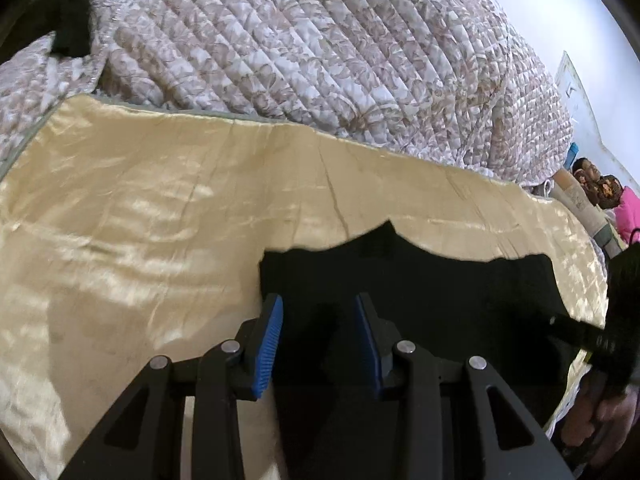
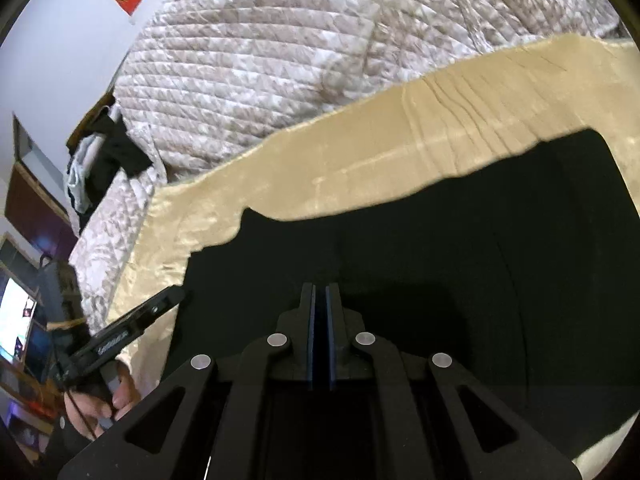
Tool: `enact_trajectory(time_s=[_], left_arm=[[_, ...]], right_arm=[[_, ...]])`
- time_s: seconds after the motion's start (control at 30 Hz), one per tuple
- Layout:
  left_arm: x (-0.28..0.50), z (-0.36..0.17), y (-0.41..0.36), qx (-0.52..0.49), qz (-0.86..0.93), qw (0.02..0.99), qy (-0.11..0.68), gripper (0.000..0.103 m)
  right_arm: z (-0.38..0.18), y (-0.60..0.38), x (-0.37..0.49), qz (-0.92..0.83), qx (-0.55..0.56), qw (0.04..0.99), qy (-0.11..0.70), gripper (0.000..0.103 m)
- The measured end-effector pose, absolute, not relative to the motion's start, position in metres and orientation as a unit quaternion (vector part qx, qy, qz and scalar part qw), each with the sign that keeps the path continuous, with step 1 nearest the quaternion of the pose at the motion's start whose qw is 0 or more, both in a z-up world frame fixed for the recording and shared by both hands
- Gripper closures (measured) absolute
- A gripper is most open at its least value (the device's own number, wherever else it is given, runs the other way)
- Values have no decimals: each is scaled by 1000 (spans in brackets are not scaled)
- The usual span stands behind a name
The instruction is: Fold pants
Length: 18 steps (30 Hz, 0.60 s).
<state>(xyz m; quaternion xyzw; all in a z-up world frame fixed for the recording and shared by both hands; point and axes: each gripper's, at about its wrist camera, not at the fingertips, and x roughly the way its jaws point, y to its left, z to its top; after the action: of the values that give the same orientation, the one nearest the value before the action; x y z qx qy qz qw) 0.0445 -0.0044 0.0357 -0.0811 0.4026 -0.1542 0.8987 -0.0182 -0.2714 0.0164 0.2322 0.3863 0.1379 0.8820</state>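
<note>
From the left wrist camera, the left gripper (image 1: 318, 320) was angled down toward the bed, its blue-padded fingers (image 1: 267, 350) standing partly apart with a clear gap between them. Black fabric sat in that gap, but it was too dark to tell whether the pads were actually pinching it or just hovering over it. The black pants (image 1: 420, 276) lay on the shiny cream satin sheet (image 1: 140, 220), mostly right of centre and running under the tool, with a wavy upper edge. Behind the sheet was the quilted beige floral bedspread (image 1: 300, 40), bunched up high. At the right edge the right gripper (image 1: 576, 330) poked in as a dark bar over the pants, with a hand (image 1: 596, 412) wrapped around its handle lower down. Over to the right wrist camera: the right gripper (image 2: 320, 300) also tilted downward, and its blue pads (image 2: 312, 336) were pressed nearly together, only a thin dark slit left. Whether any cloth was caught in that slit, I couldn't tell, everything there was black on black. The pants (image 2: 440, 260) filled most of the lower right of this view, spread flat on the satin sheet (image 2: 360, 160). At lower left the left gripper (image 2: 172, 298) came in on a slant over the sheet's edge, gripped by a hand (image 2: 104, 400) curled round the trigger.
</note>
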Motion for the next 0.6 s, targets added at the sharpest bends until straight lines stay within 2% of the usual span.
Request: enact_trajectory(time_s=[0.03,0.07,0.17,0.23,0.3,0.6], left_arm=[[51,33,-8,-77,-151,897,407,64],[56,30,-11,-71,-149,897,410,64],[64,18,-19,-53,-150,894,418,60],[63,18,-23,-44,-153,896,414,52],[60,19,-27,-29,-154,898,410,49],[30,29,-26,-23,-136,908,396,49]], right_arm=[[16,-270,-15,138,230,882,387,87],[15,-268,-11,138,228,882,388,83],[13,-258,-4,140,215,883,393,83],[13,-250,-3,141,197,886,395,83],[10,-247,-2,140,190,885,401,83],[14,-240,-26,141,139,898,393,83]])
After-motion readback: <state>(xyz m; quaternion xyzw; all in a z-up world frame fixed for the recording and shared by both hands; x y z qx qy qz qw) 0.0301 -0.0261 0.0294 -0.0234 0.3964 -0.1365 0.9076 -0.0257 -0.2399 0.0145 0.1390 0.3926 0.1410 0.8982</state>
